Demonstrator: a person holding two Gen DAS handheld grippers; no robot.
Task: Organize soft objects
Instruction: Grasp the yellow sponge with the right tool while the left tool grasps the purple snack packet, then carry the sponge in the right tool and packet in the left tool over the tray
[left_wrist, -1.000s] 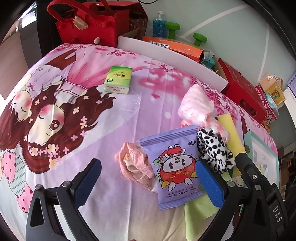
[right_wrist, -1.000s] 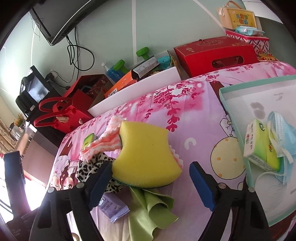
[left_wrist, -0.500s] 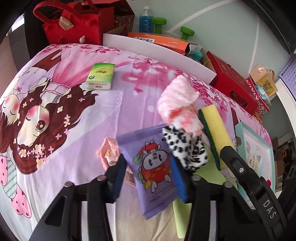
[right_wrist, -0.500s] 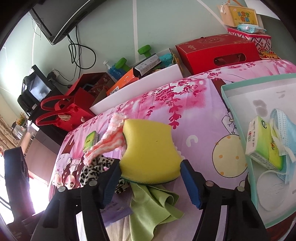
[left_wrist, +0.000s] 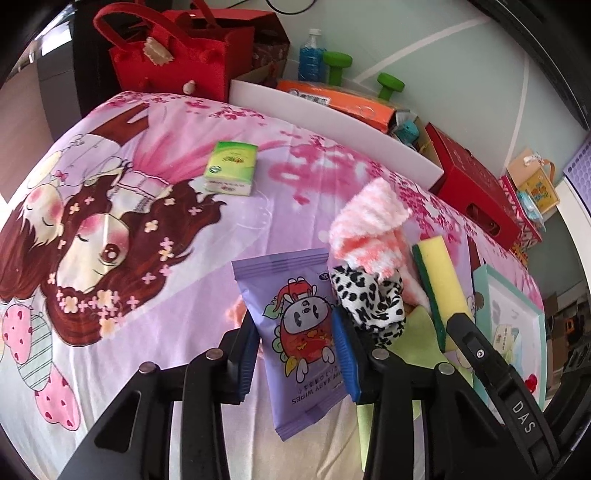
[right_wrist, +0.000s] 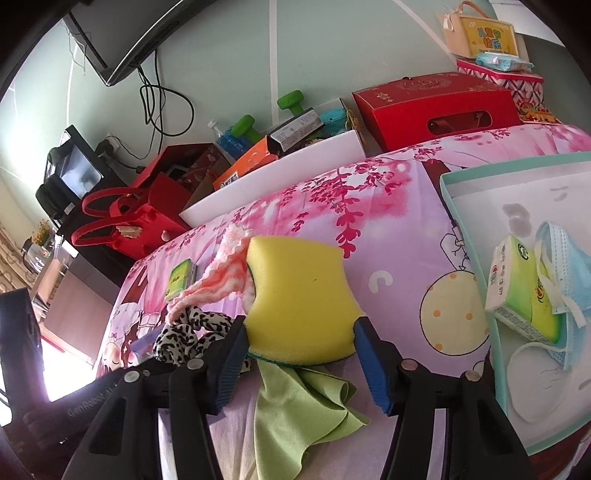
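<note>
- Blue pads on the left gripper (left_wrist: 297, 352) press both edges of a purple pack of baby wipes (left_wrist: 295, 332). Its fingers are closing, less than half open, and they hold the pack tilted above the bed sheet (left_wrist: 147, 229).
- Blue pads on the right gripper (right_wrist: 301, 354) touch both sides of a yellow sponge (right_wrist: 299, 295). Its fingers are closing too, about half open, with the sponge between them.
- Just right of the wipes pack sits a black and white spotted cloth (left_wrist: 369, 302), and a fluffy pink and white sock (left_wrist: 369, 229) lies on top of it.
- Under the sponge lies a green cloth (right_wrist: 299, 410), crumpled on the sheet.
- Farther off on the sheet sits a small green tissue pack (left_wrist: 231, 168), well apart from the pile.
- To the right is a teal tray (right_wrist: 465, 221). Inside it lie another green tissue pack (right_wrist: 517, 291) and a blue face mask (right_wrist: 565, 273), touching each other.
- Behind the bed stand a red bag (left_wrist: 170, 59), a red box (right_wrist: 436, 103) and two green dumbbells (left_wrist: 389, 85).
</note>
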